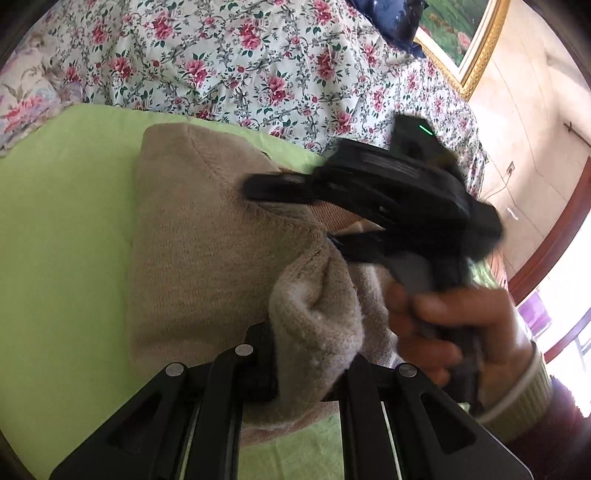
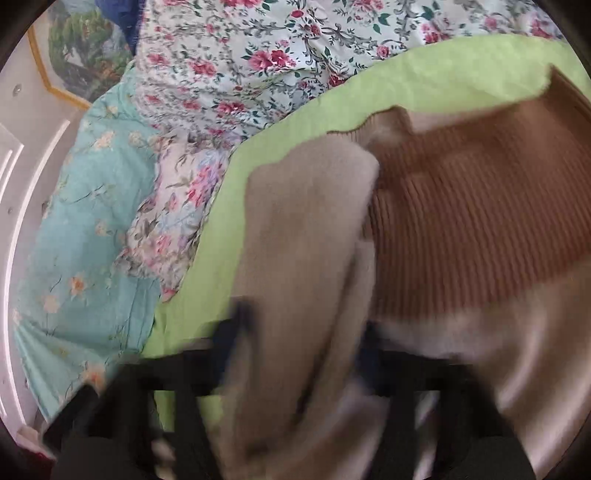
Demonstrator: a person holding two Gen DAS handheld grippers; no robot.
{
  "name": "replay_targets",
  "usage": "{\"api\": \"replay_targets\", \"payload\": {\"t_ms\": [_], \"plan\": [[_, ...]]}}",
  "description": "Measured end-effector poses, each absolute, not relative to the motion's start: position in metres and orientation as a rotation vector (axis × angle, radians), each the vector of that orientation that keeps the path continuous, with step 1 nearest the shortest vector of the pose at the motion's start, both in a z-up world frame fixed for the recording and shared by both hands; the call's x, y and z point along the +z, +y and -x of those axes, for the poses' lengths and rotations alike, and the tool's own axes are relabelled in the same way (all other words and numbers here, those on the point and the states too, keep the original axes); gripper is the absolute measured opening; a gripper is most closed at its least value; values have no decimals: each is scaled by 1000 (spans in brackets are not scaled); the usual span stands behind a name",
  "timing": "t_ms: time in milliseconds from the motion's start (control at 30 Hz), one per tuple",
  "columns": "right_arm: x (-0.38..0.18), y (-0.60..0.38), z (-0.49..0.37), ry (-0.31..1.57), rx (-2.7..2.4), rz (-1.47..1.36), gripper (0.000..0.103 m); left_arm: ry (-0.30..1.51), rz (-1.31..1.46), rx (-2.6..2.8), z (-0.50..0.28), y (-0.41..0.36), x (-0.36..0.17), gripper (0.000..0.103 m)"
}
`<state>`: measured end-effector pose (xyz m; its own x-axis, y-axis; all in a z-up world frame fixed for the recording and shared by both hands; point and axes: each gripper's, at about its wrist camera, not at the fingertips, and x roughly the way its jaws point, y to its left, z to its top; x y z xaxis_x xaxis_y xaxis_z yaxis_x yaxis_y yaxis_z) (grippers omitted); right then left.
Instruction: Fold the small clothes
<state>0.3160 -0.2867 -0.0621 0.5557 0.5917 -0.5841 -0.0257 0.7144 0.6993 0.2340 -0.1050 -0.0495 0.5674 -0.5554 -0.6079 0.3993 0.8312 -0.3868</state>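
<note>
The left gripper (image 1: 306,365) fingers pinch the beige knitted sweater (image 1: 199,240), which runs toward twelve o'clock; the right gripper (image 1: 273,192) fingers clamp its brown ribbed band (image 2: 461,206) at two o'clock.

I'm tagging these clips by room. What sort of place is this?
Most likely a bedroom at home. The beige sweater lies on a green cloth spread over a floral quilt, as on a bed, and a gilt-framed painting leans on the wall beyond.

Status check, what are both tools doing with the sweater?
Left tool shut on beige sweater. Right tool shut on sweater fold. Sweater bunched on green sheet. Nothing blocking.
</note>
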Motion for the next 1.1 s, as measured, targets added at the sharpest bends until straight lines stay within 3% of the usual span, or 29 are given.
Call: {"api": "replay_targets", "payload": {"t_ms": [333,600,833,1000,1033,1067,1100], "plan": [[32,-347,-259,713,299,-464,17,711,187,-708,-233,-166,1,9],[-30,-435,-226,809,133,-509,17,849,145,-816,-243,-267,-44,9],[-57,-445,-228,820,109,-502,19,916,99,-799,-249,-291,-73,9],[-55,-452,-212,799,56,-521,40,950,120,-821,-246,-281,-73,22],[-53,-453,-209,799,45,-522,47,955,128,-829,-245,-277,-71,29],[-52,-455,-203,801,14,-518,64,959,141,-839,-238,-270,-66,36],[-52,-456,-198,802,-12,-512,73,958,143,-843,-232,-264,-63,40]]}}
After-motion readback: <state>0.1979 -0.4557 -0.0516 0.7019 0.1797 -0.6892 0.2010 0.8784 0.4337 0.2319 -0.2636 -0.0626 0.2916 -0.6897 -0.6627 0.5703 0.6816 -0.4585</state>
